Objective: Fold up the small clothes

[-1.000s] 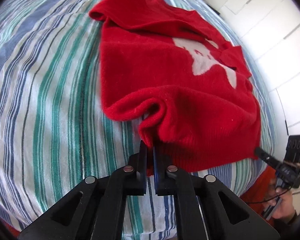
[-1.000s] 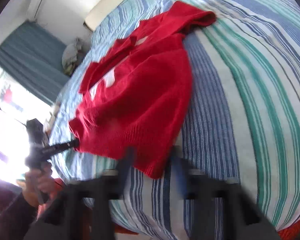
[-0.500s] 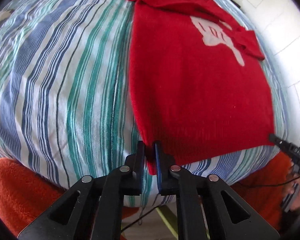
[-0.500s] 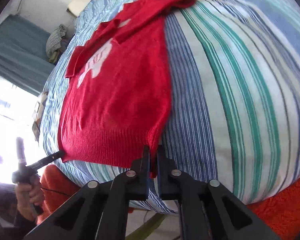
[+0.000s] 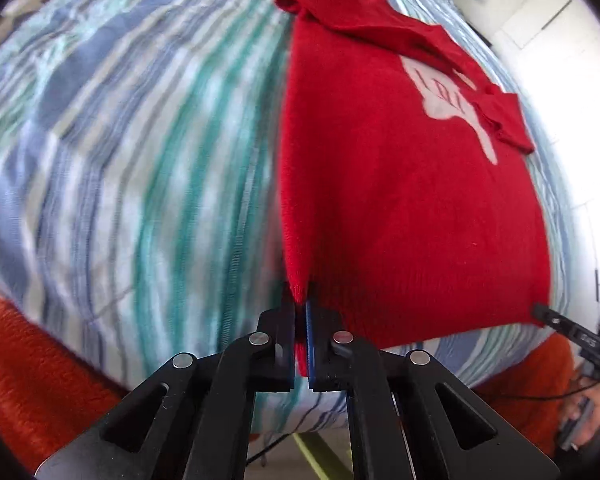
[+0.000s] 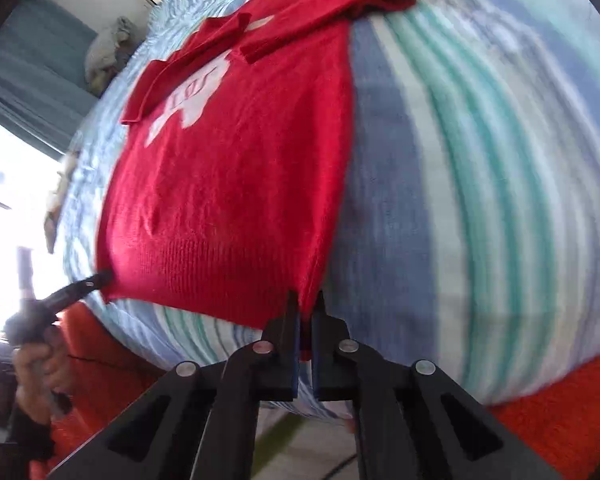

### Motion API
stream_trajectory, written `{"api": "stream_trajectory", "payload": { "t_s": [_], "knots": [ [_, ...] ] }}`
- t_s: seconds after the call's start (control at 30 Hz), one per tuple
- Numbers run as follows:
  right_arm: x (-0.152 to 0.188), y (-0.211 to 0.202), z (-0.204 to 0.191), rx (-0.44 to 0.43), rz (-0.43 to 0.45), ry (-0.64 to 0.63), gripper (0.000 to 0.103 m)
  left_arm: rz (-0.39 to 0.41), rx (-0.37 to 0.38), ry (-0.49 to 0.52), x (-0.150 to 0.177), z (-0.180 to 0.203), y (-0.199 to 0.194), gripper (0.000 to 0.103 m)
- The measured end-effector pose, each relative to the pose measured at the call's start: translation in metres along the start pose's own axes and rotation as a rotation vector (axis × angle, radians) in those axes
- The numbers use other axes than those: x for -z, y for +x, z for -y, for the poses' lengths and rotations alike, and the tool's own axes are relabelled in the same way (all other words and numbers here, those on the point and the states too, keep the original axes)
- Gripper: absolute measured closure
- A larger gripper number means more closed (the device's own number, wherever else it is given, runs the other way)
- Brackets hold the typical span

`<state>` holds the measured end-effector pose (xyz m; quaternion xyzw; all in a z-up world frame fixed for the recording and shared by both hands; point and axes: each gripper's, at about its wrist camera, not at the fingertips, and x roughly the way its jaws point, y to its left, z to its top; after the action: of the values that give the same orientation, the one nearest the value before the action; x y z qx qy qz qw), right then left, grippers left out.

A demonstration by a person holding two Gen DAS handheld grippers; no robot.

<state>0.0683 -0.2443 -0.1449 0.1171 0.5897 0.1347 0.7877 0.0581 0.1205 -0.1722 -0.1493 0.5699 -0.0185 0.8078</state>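
Note:
A small red knitted sweater [image 5: 400,200] with a white chest motif [image 5: 448,100] lies front up on a striped bed, its hem stretched flat toward me. My left gripper [image 5: 303,304] is shut on the hem's left corner. My right gripper [image 6: 306,304] is shut on the hem's right corner; the sweater [image 6: 236,184] spreads away from it. Each gripper's tip also shows in the other's view, my right gripper [image 5: 540,312] at the far corner and my left gripper [image 6: 100,278] likewise. Both sleeves lie folded across the chest.
The bed has a blue, green and white striped cover [image 5: 140,160]. An orange blanket [image 5: 32,368] hangs below the bed's near edge. White cupboards [image 5: 560,20] stand at the right, a teal curtain [image 6: 28,64] and a bright window at the left.
Both grippers have pulled the hem toward me. The bunched hem and wrinkled body are now drawn out flat and taut, close to the bed's near edge.

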Motion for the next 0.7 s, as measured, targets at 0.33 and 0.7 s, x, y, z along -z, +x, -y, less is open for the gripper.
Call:
{"api": "stream_trajectory", "payload": {
  "t_s": [0.33, 0.7],
  "knots": [
    [0.014, 0.02, 0.019, 0.084, -0.006, -0.013, 0.101, 0.016, -0.078, 0.03, 0.006, 0.003, 0.016, 0.099],
    [0.023, 0.012, 0.011, 0.127, 0.031, -0.082, 0.096, 0.052, -0.229, 0.153, 0.02, 0.026, 0.016, 0.084]
  ]
}}
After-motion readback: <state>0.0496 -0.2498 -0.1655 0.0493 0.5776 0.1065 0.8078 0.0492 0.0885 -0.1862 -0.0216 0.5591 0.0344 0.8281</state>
